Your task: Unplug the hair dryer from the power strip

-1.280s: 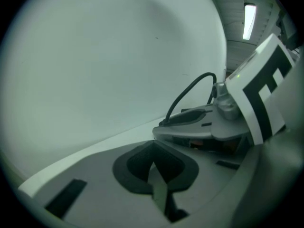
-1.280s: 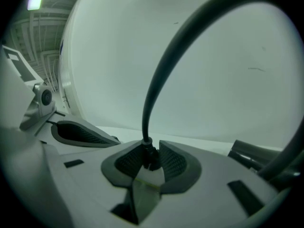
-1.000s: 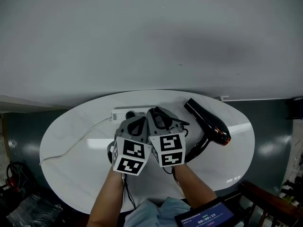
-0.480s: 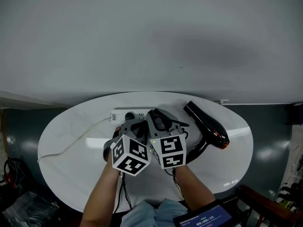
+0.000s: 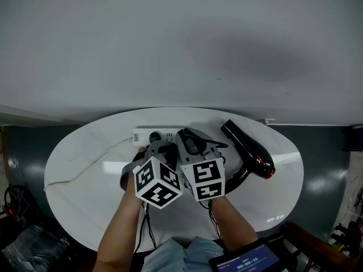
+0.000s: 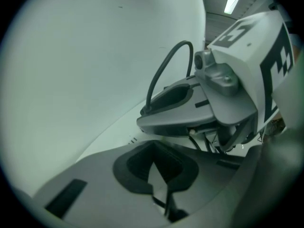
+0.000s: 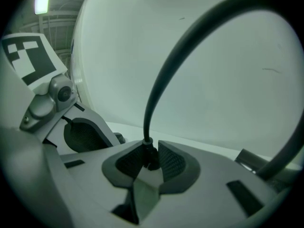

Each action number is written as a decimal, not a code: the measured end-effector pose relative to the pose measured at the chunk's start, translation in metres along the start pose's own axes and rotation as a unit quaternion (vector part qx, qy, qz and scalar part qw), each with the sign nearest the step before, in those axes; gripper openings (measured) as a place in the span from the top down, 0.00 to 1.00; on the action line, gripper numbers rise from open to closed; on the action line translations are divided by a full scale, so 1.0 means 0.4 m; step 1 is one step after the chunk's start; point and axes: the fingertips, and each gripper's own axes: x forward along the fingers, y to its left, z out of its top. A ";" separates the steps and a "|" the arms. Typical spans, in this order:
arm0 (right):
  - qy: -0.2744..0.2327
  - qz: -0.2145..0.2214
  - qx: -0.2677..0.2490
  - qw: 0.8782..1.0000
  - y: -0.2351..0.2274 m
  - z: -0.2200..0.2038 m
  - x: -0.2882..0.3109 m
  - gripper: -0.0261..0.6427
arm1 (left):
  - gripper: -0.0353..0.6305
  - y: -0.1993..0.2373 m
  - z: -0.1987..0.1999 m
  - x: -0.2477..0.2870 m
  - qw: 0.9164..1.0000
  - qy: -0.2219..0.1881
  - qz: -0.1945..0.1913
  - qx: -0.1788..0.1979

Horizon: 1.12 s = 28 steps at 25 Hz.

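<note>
A black hair dryer [image 5: 249, 149] lies on the right of the white oval table [image 5: 266, 191]. A white power strip [image 5: 170, 135] lies along the far edge, with a dark plug [image 5: 155, 136] showing on it. My right gripper [image 5: 187, 136] is just right of that spot. Its jaws have just been closing and now pinch a black plug end [image 7: 149, 158]. The plug's cord [image 7: 190, 42] arcs up and to the right. My left gripper [image 5: 152, 147] points steeply down beside the right one. Its pad tips meet with nothing between them [image 6: 154, 158].
The strip's white lead [image 5: 91, 169] trails left across the table and off its edge. A white wall rises behind the table. A tablet screen [image 5: 249, 262] shows at the bottom edge. Dark clutter lies on the floor at lower left [image 5: 22, 248].
The left gripper has rolled, turning its marker cube and swinging its body to the left. The right gripper has stayed in place.
</note>
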 end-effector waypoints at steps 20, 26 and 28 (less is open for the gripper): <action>-0.026 0.004 -0.009 1.000 0.012 0.013 -0.018 0.86 | 0.95 -0.012 -0.006 -0.010 0.999 0.023 -0.025 0.007; -0.023 0.013 -0.015 1.000 0.011 0.005 -0.022 0.86 | 0.95 -0.017 -0.011 -0.006 0.999 0.029 -0.028 0.014; -0.022 0.015 -0.014 1.000 0.011 0.005 -0.024 0.86 | 0.95 -0.018 -0.012 -0.005 0.999 0.031 -0.029 0.016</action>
